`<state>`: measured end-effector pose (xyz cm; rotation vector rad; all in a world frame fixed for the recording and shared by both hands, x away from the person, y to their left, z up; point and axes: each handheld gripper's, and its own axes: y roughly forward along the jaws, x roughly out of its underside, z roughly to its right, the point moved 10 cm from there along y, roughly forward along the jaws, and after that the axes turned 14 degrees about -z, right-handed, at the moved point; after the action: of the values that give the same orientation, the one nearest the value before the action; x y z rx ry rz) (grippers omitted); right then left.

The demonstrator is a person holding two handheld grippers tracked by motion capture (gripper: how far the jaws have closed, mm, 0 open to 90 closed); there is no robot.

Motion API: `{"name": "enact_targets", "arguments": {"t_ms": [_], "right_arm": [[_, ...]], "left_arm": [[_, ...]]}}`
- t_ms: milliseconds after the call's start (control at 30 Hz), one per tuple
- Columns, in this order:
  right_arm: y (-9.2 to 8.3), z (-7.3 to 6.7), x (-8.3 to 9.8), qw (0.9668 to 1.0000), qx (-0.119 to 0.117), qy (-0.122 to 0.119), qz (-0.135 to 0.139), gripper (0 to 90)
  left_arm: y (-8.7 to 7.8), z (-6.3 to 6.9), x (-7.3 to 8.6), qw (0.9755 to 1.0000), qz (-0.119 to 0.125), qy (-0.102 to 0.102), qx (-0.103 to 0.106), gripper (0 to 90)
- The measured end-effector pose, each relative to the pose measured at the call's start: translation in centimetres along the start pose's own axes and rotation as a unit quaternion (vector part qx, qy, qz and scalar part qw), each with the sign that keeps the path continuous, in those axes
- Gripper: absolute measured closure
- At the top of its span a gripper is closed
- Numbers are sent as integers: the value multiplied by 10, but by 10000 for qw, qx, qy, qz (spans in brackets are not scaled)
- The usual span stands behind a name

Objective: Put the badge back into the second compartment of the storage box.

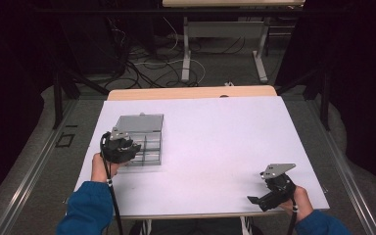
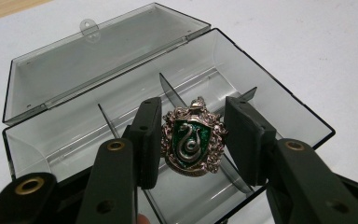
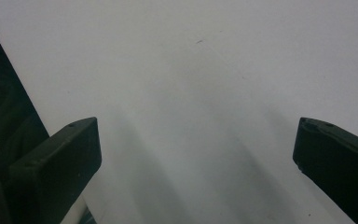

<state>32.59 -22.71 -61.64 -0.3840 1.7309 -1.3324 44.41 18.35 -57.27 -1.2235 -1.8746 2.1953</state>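
Left claw (image 2: 193, 140) pinches a green snake-crest badge (image 2: 193, 137), no lettering, over the clear box (image 2: 279, 88); right claw (image 3: 196, 154) spread.

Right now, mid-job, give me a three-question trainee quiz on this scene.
1. True or false: the clear box's lid is shut.
2. What sits between the left tool's jaws?
A. a coin
B. a green crest badge with a silver snake
C. a key
3. Fill in: the right tool, over the bare white table, is ____.

Key: 1 false; 2 B; 3 open.
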Motion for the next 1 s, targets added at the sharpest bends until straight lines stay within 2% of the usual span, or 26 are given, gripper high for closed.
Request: {"name": "enact_targets", "arguments": {"t_ms": [433,567,667,833,1000], "right_arm": [[0,1,0,10000,27,-72,-5,8],[0,1,0,10000,32,-63,-2,7],[0,1,0,10000,25,-65,-6,7],[0,-1,-1,10000,23,-3,17,7],[0,1,0,10000,40,-90,11,8]], "left_arm": [[2,-1,2,9999,-112,78,17,586],[2,-1,3,9998,-158,77,31,586],[3,0,3,9998,-142,19,119,586],[3,-3,5,9998,-158,25,88,586],[4,-2,6,9997,-215,38,127,586]]}}
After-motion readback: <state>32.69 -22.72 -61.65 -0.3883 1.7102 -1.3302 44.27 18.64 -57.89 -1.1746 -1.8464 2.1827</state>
